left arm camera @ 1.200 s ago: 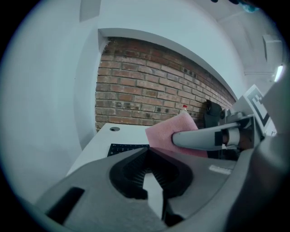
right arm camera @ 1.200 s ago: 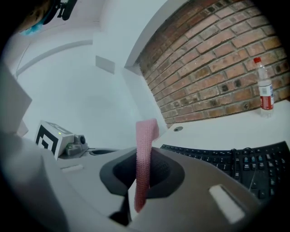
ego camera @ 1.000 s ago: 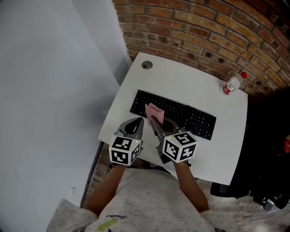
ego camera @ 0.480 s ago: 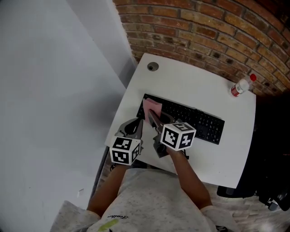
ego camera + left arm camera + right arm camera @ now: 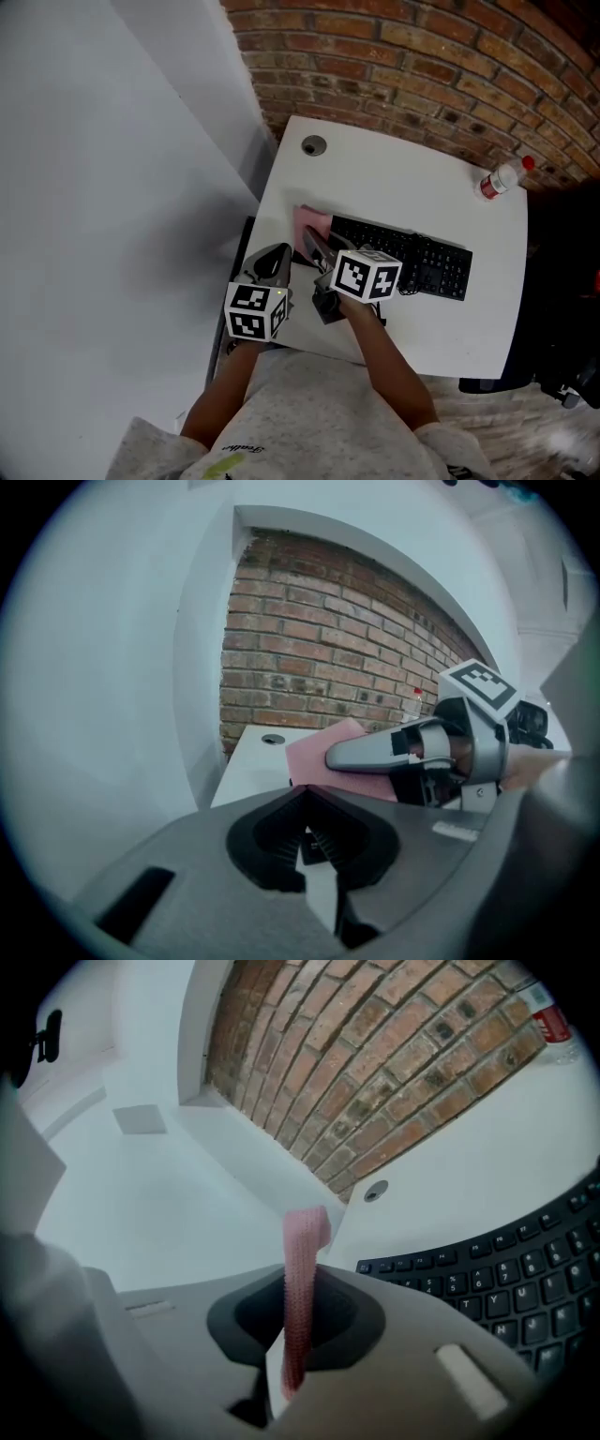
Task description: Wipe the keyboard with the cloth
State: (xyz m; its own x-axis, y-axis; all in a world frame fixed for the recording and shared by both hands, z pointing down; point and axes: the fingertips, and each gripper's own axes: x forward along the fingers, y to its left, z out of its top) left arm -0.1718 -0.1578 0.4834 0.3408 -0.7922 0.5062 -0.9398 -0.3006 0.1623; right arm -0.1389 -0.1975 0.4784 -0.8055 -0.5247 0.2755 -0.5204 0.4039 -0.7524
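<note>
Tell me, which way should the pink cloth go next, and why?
Probably slide the right gripper to the person's right, along the keyboard. The pink cloth clamped in its jaws sits at the keyboard's left end, and nearly all the keys lie to the right.

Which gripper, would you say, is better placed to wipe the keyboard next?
Right: the right gripper is shut on the pink cloth by the keyboard; the left gripper is shut, empty.
</note>
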